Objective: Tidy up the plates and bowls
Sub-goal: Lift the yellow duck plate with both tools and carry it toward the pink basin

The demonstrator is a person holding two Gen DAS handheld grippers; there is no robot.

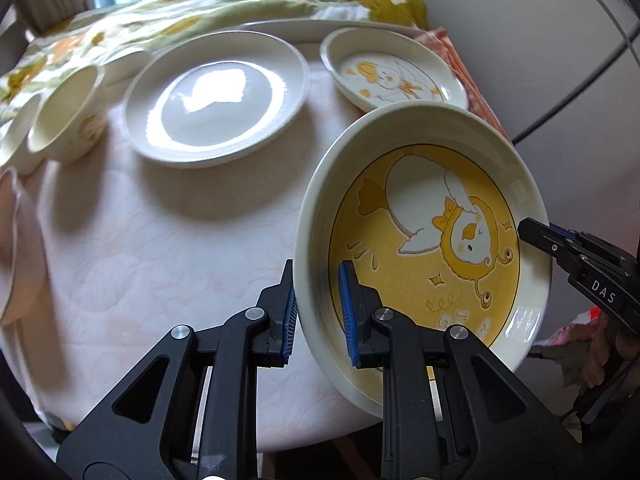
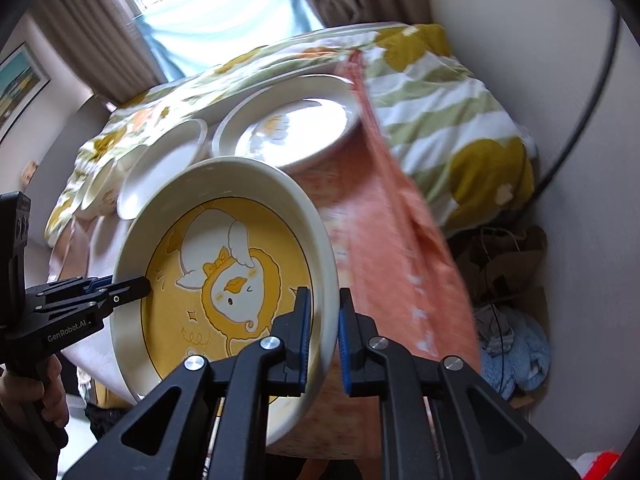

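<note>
A deep yellow plate with a duck drawing (image 1: 424, 248) is held tilted above the table's near right corner. My left gripper (image 1: 318, 312) is shut on its left rim. My right gripper (image 2: 323, 332) is shut on the opposite rim of the same plate (image 2: 224, 280). The right gripper also shows in the left wrist view (image 1: 536, 236); the left gripper also shows in the right wrist view (image 2: 140, 284). A plain white plate (image 1: 218, 96) and a smaller duck plate (image 1: 394, 72) lie on the table beyond. Bowls (image 1: 68, 116) stand at the left.
The table has a pale pink cloth (image 1: 160, 260), and an orange cloth (image 2: 400, 240) hangs over its right side. A green and yellow floral blanket (image 2: 452, 112) lies at the back. A wall and cable run on the right. Clutter lies on the floor (image 2: 508, 320).
</note>
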